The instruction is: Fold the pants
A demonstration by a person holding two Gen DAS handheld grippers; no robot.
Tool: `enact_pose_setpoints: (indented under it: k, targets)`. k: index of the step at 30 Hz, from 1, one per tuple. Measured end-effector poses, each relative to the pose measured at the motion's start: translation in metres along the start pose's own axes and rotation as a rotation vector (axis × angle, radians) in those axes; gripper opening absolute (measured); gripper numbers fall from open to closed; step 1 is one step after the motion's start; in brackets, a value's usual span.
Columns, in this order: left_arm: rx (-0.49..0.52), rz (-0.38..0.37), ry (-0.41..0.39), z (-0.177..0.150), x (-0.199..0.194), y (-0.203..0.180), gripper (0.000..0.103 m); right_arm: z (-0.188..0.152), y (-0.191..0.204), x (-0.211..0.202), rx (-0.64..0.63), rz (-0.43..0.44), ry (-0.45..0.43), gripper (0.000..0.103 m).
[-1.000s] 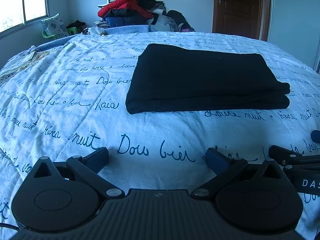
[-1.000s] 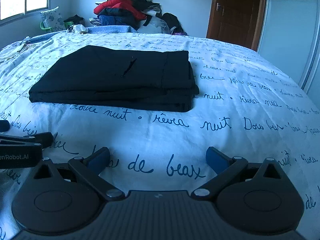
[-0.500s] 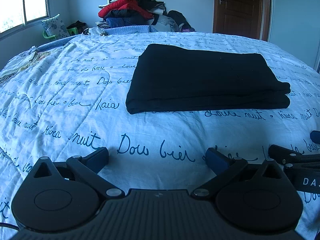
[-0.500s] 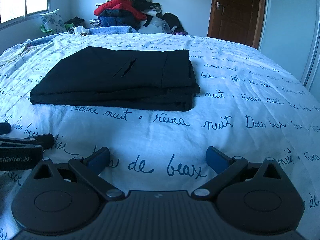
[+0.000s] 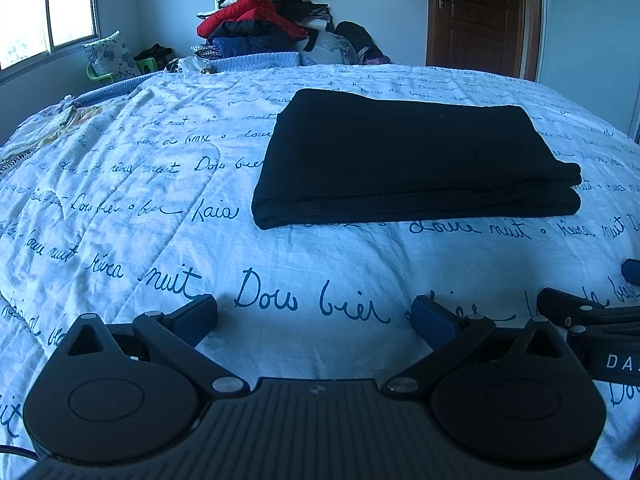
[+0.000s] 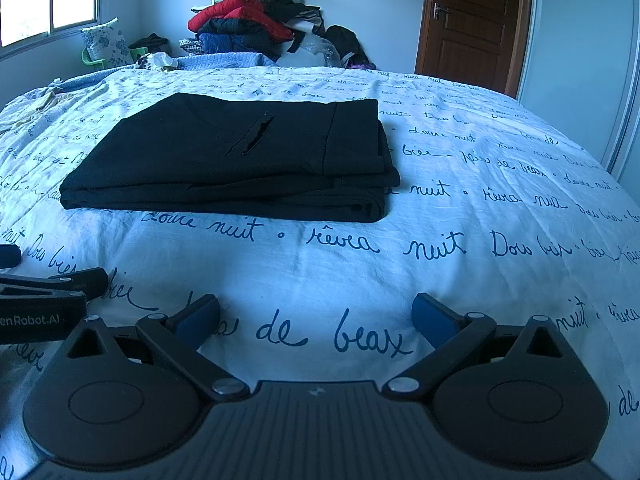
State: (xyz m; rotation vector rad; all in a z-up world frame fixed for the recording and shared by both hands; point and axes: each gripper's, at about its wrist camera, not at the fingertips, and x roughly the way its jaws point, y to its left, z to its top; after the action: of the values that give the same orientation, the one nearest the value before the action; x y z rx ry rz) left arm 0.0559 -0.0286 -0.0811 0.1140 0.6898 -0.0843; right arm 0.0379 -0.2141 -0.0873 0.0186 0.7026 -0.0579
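Black pants (image 5: 408, 160), one pair, folded into a flat rectangular stack of several layers; they lie on the bed well ahead of both my tongs, nearer the middle of the cover than its edges. From my right wrist view the same pants (image 6: 240, 156) show a slanted pocket slit (image 6: 250, 138) on the top layer and the stacked edges at their right end.

Bed cover (image 5: 120, 200), pale, printed all over with dark blue handwritten script; it carries the pants and lies under both tongs.

My left gripper (image 5: 314, 314): blue-padded fingers spread wide apart, nothing between them, low over the cover near its front edge, apart from the pants. My right gripper (image 6: 316, 314): likewise spread, holding nothing, low over the cover. The two sit side by side; part of the right one shows at the right edge of the left view, part of the left one at the left edge of the right view.

Background items: heap of clothes (image 5: 260, 20) against the far wall, with a red garment (image 5: 244, 14) among darker pieces; brown wooden door (image 5: 480, 16), closed, far right; window (image 5: 44, 8), upper left, bright; floral pillow (image 5: 106, 56) beneath it, beside something green that I cannot identify.
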Motion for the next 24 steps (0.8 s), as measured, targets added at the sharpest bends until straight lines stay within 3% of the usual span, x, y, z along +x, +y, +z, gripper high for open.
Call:
enact_pose_setpoints:
  k: [24]
  targets:
    - [0.010,0.010,-0.007,-0.0010,-0.0002,-0.0027,0.103,0.0001,-0.0001,0.0000,0.000,0.000,0.000,0.103]
